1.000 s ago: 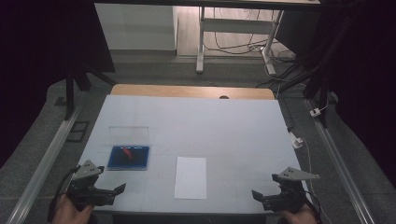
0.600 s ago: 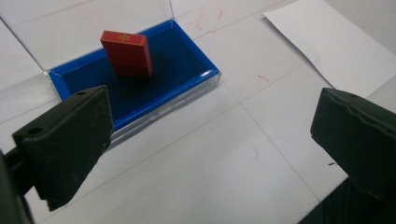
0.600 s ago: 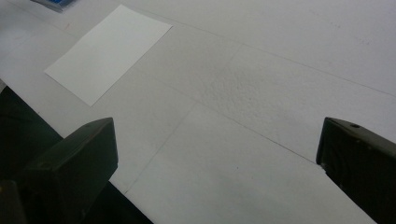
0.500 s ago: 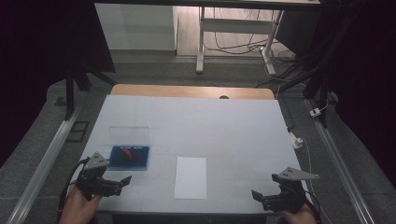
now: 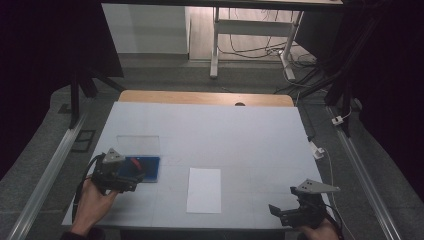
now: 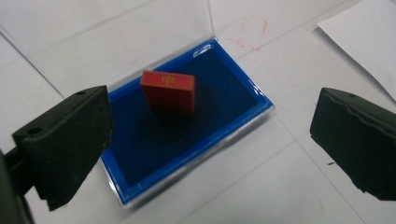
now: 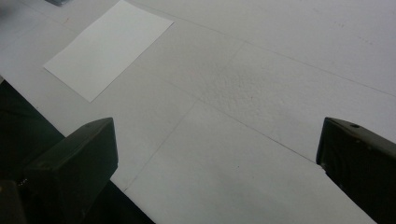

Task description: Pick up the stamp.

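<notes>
A small red block [image 6: 169, 91] stands on the blue pad of an open case [image 6: 154, 135], whose clear lid [image 5: 138, 145] lies flat beyond it. My left gripper [image 5: 131, 175] hovers over the near end of the blue case [image 5: 150, 170] with its jaws wide apart [image 6: 210, 140] and nothing between them. A white sheet of paper [image 5: 204, 189] lies to the right of the case. At the table's front right corner my right gripper [image 5: 280, 212] is open and empty, with the paper [image 7: 109, 46] ahead of it to its left.
The white table top [image 5: 225, 130] has a wooden strip [image 5: 205, 97] along its far edge. A small white part with a cable [image 5: 317, 150] sits off the right edge. Metal rails [image 5: 50, 170] run along both sides. The table's front edge [image 7: 56, 135] is close under my right gripper.
My left gripper has moved forward and to the right from the front left corner, and now hangs over the blue case. The right gripper has stayed in place.
</notes>
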Tool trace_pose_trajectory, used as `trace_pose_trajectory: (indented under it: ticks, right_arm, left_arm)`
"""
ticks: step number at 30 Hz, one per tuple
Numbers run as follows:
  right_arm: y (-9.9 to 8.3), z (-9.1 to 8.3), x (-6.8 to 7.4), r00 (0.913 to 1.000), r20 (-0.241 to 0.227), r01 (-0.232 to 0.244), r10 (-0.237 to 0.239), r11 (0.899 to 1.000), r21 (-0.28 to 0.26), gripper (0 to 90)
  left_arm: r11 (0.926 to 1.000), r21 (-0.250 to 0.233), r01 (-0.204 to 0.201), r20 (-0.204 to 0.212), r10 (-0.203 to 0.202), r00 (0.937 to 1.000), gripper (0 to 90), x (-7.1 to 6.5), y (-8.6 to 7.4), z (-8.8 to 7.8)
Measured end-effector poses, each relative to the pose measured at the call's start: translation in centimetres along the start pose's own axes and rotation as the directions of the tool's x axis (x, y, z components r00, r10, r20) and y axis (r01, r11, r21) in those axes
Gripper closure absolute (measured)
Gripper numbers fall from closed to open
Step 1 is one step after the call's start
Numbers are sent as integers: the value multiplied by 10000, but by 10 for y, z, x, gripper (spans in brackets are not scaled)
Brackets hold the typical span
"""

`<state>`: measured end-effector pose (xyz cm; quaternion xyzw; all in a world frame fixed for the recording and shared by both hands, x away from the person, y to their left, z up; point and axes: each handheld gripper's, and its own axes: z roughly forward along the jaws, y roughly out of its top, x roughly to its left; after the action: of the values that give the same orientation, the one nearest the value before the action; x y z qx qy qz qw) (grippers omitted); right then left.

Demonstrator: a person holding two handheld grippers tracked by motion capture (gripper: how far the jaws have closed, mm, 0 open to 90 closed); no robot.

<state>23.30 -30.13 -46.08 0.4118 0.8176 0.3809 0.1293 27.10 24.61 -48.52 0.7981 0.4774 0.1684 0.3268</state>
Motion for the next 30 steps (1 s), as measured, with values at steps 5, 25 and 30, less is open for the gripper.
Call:
trace_pose_trajectory:
  ticks: [5, 25, 30]
  right_arm:
    - [0, 0, 0, 10000, 7, 23, -23, 10000, 43, 0]
    - [1, 2, 1, 9999, 22, 128, -128, 9997, 196, 0]
    - [1, 2, 1, 9999, 3, 166, -166, 9996, 230, 0]
  left_arm:
    - [10000, 28, -78, 214, 77, 9997, 0, 10, 5, 9]
    - [9944, 781, -715, 595, 669, 9960, 225, 32, 10, 32]
    - [9937, 801, -778, 514, 739, 9959, 344, 33, 11, 32]
